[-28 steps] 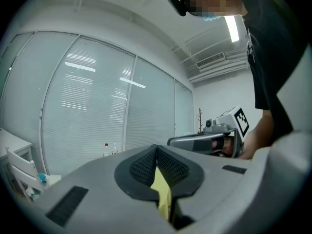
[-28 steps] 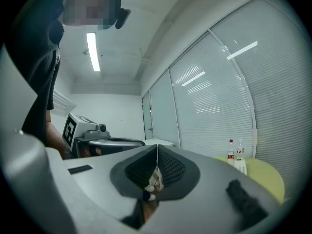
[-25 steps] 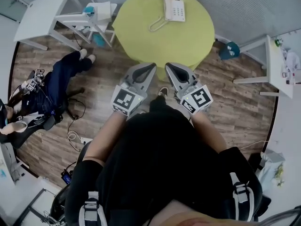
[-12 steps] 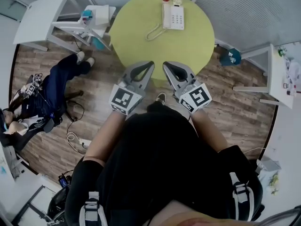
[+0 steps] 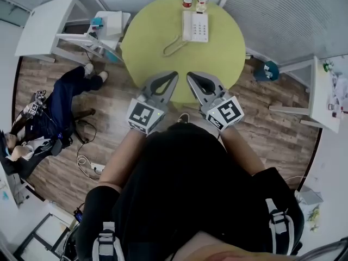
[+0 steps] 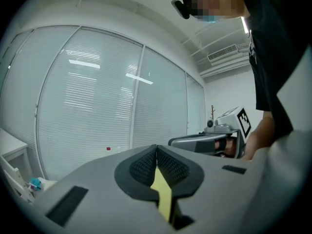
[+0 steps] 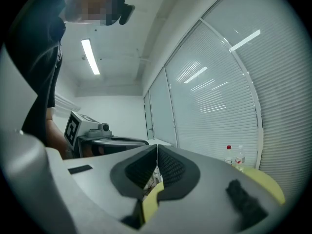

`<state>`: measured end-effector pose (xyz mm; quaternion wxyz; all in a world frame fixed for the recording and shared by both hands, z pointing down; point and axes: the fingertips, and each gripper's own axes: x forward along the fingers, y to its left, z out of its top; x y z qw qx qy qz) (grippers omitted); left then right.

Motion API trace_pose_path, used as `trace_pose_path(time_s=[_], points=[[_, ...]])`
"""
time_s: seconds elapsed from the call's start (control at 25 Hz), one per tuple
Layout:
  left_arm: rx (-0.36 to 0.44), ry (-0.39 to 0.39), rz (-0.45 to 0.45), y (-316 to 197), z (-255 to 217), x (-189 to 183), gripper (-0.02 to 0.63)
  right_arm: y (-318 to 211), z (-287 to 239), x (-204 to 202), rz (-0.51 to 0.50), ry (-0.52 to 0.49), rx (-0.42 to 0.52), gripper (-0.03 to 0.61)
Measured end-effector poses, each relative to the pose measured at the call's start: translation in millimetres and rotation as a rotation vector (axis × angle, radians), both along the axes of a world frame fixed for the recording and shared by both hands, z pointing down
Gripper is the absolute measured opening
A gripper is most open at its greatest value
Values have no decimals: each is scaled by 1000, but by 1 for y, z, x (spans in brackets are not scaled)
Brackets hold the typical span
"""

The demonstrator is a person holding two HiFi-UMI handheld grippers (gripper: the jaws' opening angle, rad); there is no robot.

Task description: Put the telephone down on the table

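Telephone (image 5: 194, 26) drifts nearer at 12 o'clock as I approach, left gripper (image 5: 172, 75) and right gripper (image 5: 191, 75) pinched closed, empty; next, open up.

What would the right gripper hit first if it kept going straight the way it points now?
Probably nothing close. The right gripper, shut and empty, points level above the table; the telephone lies below its line and the bottles stand off to the right. Height is hard to judge.
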<state>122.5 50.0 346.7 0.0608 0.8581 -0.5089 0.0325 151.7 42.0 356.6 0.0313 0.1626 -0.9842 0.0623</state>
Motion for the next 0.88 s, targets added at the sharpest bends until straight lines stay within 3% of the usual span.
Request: trace_pose_path(time_s=[0.48, 0.88], points=[[-12, -32, -18, -43, 8, 28, 12, -45, 11, 20, -47, -20, -18, 17], [-17, -56, -28, -53, 11, 22, 12, -60, 11, 15, -47, -9, -14, 18]])
